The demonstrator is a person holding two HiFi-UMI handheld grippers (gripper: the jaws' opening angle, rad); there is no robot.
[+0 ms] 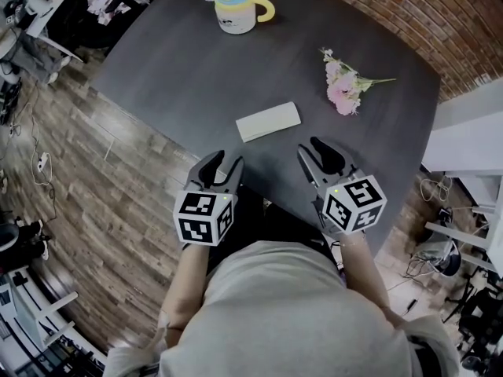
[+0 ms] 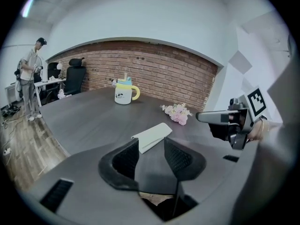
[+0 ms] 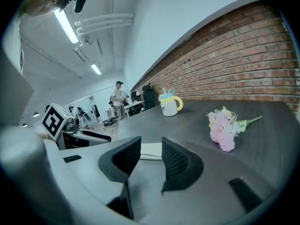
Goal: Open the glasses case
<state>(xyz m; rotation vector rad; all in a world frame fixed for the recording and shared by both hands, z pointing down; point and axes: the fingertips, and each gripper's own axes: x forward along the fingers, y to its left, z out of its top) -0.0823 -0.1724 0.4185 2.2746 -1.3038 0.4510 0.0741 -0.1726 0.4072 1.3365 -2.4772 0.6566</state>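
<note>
The glasses case (image 1: 268,122) is a pale, flat, closed box that lies on the dark table (image 1: 173,69), just ahead of both grippers. My left gripper (image 1: 225,166) hovers at the table's near edge, below and left of the case, jaws open and empty. My right gripper (image 1: 314,149) is below and right of the case, also open and empty. In the left gripper view the case (image 2: 152,136) shows beyond the gripper (image 2: 151,146), untouched, with the right gripper (image 2: 225,118) at the side. The right gripper view frames the case (image 3: 150,151) behind the gripper (image 3: 151,142).
A pale mug with a yellow handle (image 1: 236,6) stands at the table's far side. A pink flower sprig (image 1: 343,85) lies to the right of the case. A brick wall (image 2: 154,69) lies beyond. A person (image 2: 30,78) stands by desks and a chair (image 2: 75,74).
</note>
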